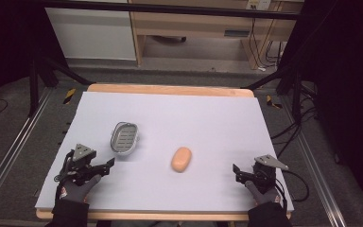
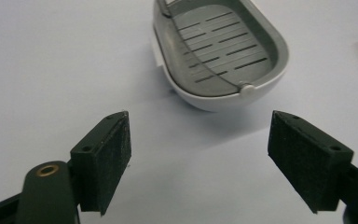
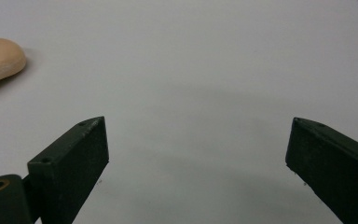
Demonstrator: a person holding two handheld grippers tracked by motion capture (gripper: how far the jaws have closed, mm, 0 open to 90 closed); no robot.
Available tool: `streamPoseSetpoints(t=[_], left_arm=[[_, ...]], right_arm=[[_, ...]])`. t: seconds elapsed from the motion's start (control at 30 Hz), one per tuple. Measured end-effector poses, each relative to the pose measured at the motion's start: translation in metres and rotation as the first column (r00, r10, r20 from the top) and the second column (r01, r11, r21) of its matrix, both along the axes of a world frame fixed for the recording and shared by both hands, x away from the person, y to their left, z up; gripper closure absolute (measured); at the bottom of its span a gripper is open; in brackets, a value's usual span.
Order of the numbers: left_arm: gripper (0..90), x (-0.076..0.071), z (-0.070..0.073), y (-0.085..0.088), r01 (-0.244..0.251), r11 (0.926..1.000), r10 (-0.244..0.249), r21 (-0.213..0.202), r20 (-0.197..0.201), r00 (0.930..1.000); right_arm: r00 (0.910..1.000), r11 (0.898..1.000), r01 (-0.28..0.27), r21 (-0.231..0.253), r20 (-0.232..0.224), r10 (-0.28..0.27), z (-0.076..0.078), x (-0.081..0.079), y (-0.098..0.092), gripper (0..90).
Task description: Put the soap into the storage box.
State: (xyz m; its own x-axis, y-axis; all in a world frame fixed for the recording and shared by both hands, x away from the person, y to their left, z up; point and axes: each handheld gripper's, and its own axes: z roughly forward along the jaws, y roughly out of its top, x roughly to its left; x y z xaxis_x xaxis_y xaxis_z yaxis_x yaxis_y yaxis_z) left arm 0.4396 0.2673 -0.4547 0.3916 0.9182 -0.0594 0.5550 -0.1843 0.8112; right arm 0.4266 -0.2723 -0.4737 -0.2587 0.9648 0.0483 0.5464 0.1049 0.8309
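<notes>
White sheet covers the worktop (image 1: 179,118). Near edge: left claw (image 1: 105,166) and right claw (image 1: 238,172), both jaws spread wide, nothing gripped. Peach oval soap (image 1: 181,159) lies mid-sheet between them. Farther left, grey slotted soap dish (image 1: 124,137), just ahead of left claw.

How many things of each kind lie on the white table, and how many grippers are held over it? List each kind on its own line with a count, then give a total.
Soap dish, grey, slotted, empty: 1
Bar of soap, peach-coloured, lying on the table apart from the dish: 1
Grippers, both open: 2, the left gripper and the right gripper
Total: 4
</notes>
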Motion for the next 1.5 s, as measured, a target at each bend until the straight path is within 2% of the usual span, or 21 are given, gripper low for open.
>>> streamPoseSetpoints(t=[0.07, 0.33, 0.53, 0.67, 0.73, 1.1, 1.5], left_arm=[[21.1, -0.001, 0.0, -0.004, 0.012, 0.9999, -0.012, 0.001, -0.003, 0.9999], [21.6, -0.005, 0.001, -0.015, 0.041, 0.9991, -0.041, -0.005, -0.004, 0.9991], [21.6, -0.006, 0.002, -0.02, 0.059, 0.9983, -0.059, 0.002, -0.003, 0.9983], [21.5, -0.007, 0.002, -0.025, 0.074, 0.9973, -0.074, 0.001, -0.005, 0.9973], [21.4, -0.008, 0.002, -0.027, 0.082, 0.9966, -0.082, 0.007, -0.007, 0.9966], [21.2, -0.009, 0.005, -0.037, 0.107, 0.9942, -0.107, 0.012, -0.007, 0.9942], [21.1, -0.006, 0.013, -0.052, 0.149, 0.9887, -0.149, 0.016, -0.009, 0.9888]], right_arm=[[0.9998, 1.0, 0.004, -0.014, 0.018, -0.004, 0.0, 0.0, 0.001, 5.4], [0.9977, 1.0, 0.014, -0.011, 0.067, -0.014, -0.001, -0.004, 0.003, 3.9], [0.998, 1.0, 0.023, -0.021, 0.06, -0.021, -0.002, -0.005, 0.004, 4.3], [0.9995, 0.999, 0.031, -0.018, 0.008, -0.031, -0.003, -0.003, 0.005, 5.0], [0.9996, 0.999, 0.029, -0.016, 0.004, -0.029, -0.002, -0.003, 0.004, 5.0], [0.9996, 1.0, 0.021, -0.011, 0.017, -0.021, -0.001, -0.004, 0.005, 4.6], [0.9999, 1.0, 0.012, -0.011, -0.002, -0.012, -0.002, -0.003, 0.006, 4.6]])
